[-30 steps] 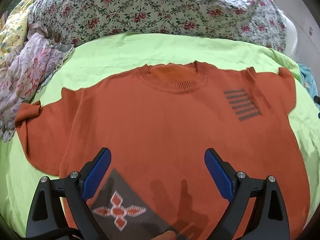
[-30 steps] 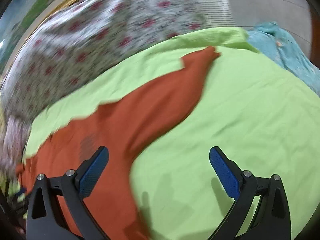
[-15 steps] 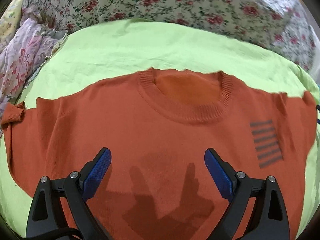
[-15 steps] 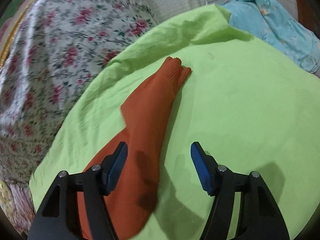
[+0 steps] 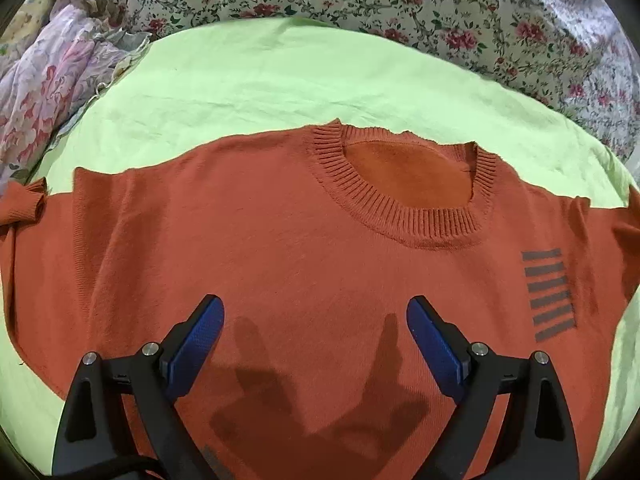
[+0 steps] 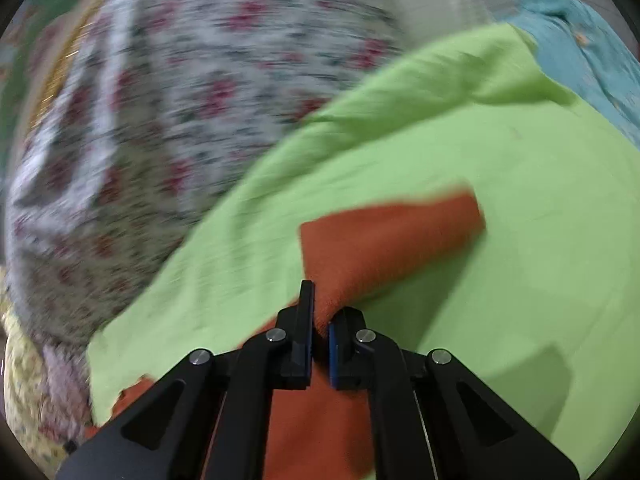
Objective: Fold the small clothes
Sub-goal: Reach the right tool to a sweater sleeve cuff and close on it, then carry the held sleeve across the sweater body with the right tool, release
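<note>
Lime-green sheet (image 5: 280, 80) covers the bed, with a rose-print floral cover (image 5: 440, 8) bunched along its far edge and a pale pink flowered cloth (image 5: 44, 92) heaped at the far left. An orange sweater (image 5: 280, 248) lies flat and face up on the sheet, its ribbed collar (image 5: 400, 216) pointing away and a block of grey stripes (image 5: 550, 294) on the chest toward the right. One cuff (image 5: 22, 208) is curled at the left edge. The left gripper (image 5: 316, 332) hovers over the middle of the sweater's chest with its jaws spread wide, blue pads (image 5: 196, 344) apart and holding nothing; its shadow falls on the knit below. In the right wrist view, which is smeared by motion, the right gripper (image 6: 320, 334) has its jaws pinched together on a fold of the sweater sleeve (image 6: 384, 236), and the free end of that sleeve extends forward and to the right over the green sheet. A teal cloth (image 6: 592, 48) lies beyond the sheet's far right corner.
</note>
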`<control>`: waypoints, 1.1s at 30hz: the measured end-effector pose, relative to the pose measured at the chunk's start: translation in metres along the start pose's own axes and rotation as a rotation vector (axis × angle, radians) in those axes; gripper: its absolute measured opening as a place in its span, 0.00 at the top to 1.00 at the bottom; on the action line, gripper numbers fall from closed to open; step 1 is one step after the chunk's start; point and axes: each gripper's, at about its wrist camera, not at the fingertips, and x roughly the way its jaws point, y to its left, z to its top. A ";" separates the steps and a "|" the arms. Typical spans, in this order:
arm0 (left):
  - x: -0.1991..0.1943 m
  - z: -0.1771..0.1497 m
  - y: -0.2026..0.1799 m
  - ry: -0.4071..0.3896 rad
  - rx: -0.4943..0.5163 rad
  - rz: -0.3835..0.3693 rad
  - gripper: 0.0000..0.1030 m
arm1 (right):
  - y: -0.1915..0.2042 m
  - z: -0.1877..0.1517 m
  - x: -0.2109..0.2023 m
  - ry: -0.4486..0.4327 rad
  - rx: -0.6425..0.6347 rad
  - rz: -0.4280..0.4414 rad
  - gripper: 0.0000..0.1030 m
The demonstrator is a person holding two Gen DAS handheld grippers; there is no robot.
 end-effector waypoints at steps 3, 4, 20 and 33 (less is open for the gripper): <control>-0.012 -0.004 0.012 -0.007 -0.005 -0.019 0.10 | 0.044 -0.024 -0.008 0.024 -0.045 0.072 0.94; -0.016 -0.006 0.016 -0.008 -0.006 -0.022 0.10 | 0.062 -0.035 -0.008 0.037 -0.061 0.095 0.94; -0.060 -0.044 0.081 0.006 -0.054 -0.063 0.09 | 0.285 -0.260 0.087 0.502 -0.376 0.309 0.86; -0.025 -0.010 -0.043 0.045 0.047 -0.150 0.09 | 0.181 -0.222 0.035 0.362 -0.163 0.214 0.67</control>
